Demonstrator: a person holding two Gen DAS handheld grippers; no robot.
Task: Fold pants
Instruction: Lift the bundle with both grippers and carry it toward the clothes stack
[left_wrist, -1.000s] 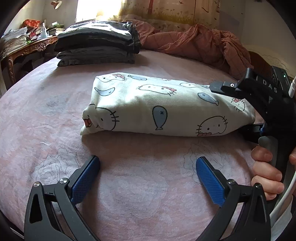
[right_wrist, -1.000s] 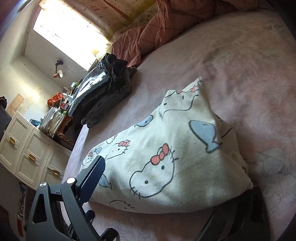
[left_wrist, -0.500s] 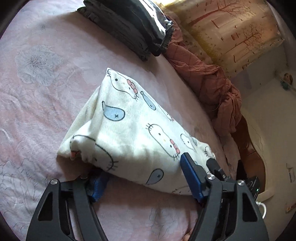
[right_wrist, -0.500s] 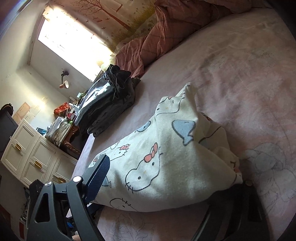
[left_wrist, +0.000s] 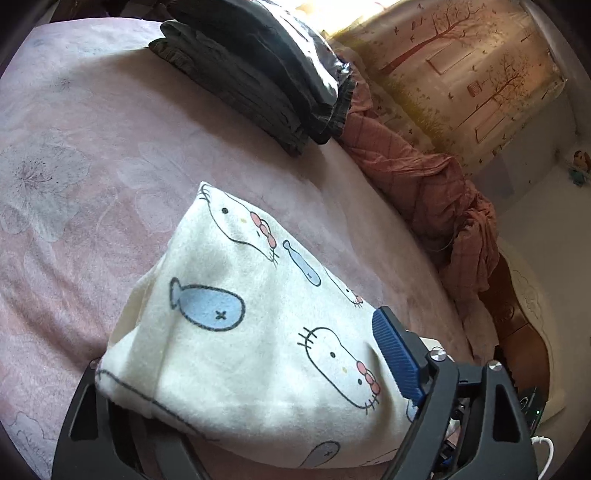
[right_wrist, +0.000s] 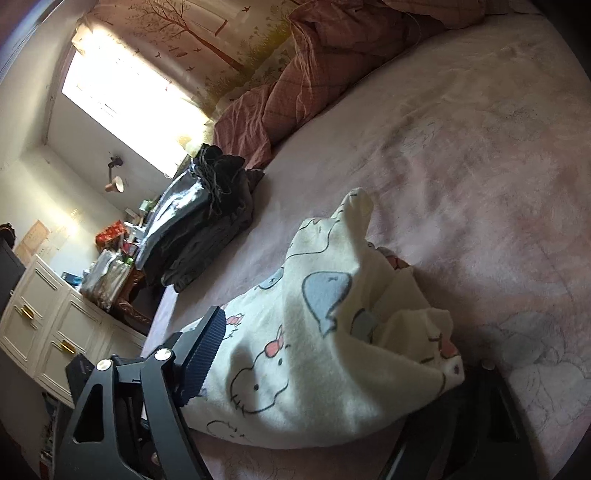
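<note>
Bed (left_wrist: 110, 122) with pink flowered sheet carries everything. Far side, a stack of dark folded clothes (left_wrist: 258, 70); past it a rumpled reddish quilt (left_wrist: 424, 177) along the far right edge, tree-print curtain (left_wrist: 480, 74) behind. From my right view: bright window (right_wrist: 122, 99) far left, white drawers (right_wrist: 44, 332) and a cluttered carved surface (right_wrist: 125, 306) beside the bed.

The pants (left_wrist: 240, 332), cream with cat faces and blue fish, lie folded into a thick bundle near me, well apart from the dark stack, nothing between the two.

Hard to make out: on my left hand-held gripper (left_wrist: 236, 373) the left finger is buried under the bundle's near corner; only the blue-ribbed right finger shows, against the cloth's right side. On my right hand-held gripper (right_wrist: 332, 362) the right finger sits in shadow under the cloth's loose, open end (layers gaping there); the dark-ribbed left finger lies against the other flank.

Pose: both tilt downward at the bed, straddling opposite ends of the bundle. The left one's jaws have just been widening, the right one's narrowing, cloth between each pair. I read both as spread around the cloth; no pinch visible.
</note>
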